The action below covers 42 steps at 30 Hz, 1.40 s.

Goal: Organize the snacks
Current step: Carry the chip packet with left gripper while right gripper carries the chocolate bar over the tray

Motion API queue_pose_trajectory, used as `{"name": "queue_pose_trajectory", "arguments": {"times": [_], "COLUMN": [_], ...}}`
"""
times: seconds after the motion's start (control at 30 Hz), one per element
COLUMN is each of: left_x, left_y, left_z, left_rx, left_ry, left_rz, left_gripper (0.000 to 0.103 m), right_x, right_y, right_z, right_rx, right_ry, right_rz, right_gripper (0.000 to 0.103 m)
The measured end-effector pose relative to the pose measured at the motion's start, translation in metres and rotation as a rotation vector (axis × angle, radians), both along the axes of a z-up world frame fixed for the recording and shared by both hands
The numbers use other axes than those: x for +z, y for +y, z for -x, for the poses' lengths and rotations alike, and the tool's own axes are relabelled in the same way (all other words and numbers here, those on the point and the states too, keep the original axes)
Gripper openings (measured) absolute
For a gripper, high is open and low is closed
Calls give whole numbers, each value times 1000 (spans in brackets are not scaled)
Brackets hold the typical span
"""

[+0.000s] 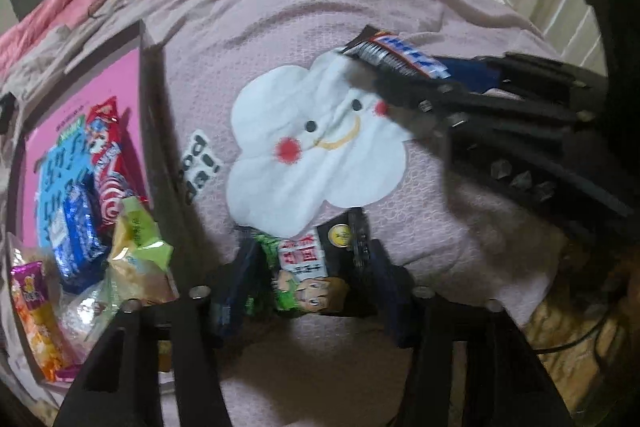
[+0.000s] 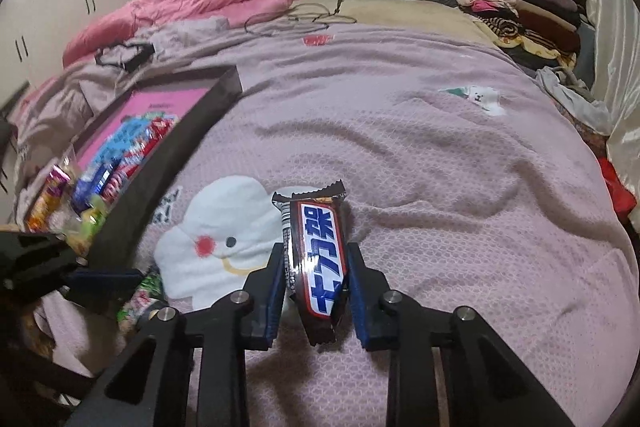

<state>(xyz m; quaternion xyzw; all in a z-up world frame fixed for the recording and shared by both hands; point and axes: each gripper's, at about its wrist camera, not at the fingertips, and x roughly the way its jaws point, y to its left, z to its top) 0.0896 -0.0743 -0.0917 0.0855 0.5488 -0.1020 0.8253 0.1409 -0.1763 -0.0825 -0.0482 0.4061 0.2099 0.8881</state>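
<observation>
Chocolate bar [image 2: 316, 263] clamped in right tool [image 2: 316, 283]

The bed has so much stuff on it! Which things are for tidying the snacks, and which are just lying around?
For the snack job:
- chocolate bar, in the right tool
- green snack packet, in the left tool
- box with snacks inside

Just lying around:
- pink quilt
- pile of folded clothes
- cable
- cloud picture on the blanket
</observation>
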Motion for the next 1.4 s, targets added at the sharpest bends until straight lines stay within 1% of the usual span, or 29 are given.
{"name": "queue_pose_trajectory", "arguments": {"times": [0.03, 0.1, 0.17, 0.2, 0.3, 0.47, 0.7, 0.8, 1.03, 1.13, 1.23, 1.4], "left_x": [0, 4, 7, 9, 19, 36, 70, 80, 90, 95, 98, 102], "left_y": [2, 9, 12, 14, 15, 17, 34, 46, 79, 92, 107, 131], "left_z": [0, 0, 1, 1, 1, 11, 15, 20, 31, 36, 40, 47], "left_rx": [0, 3, 4, 4, -2, -11, 12, 33, 102, 130, 156, 203], "left_ry": [-6, -19, -24, -29, -44, -82, -145, -173, -198, -220, -234, -255], "left_rz": [8, 50, 68, 77, 110, 151, 202, 208, 222, 214, 217, 212], "left_gripper": [48, 46, 43, 40, 37, 36, 36, 36, 36, 36, 36, 36], "right_x": [3, 8, 13, 15, 20, 27, 40, 46, 52, 53, 53, 53], "right_y": [-3, -6, -9, -10, -10, -9, -6, 3, 28, 38, 51, 72], "right_z": [1, 4, 6, 7, 11, 15, 28, 35, 48, 51, 56, 62], "right_rx": [-7, -17, -26, -27, -31, -34, -22, 4, 69, 101, 127, 165], "right_ry": [-5, -12, -22, -26, -50, -75, -124, -148, -157, -144, -144, -122], "right_rz": [-20, -61, -94, -103, -118, -141, -184, -197, -199, -224, -213, -241], "right_gripper": [29, 29, 29, 29, 29, 29, 29, 29, 29, 29, 29, 29]}}
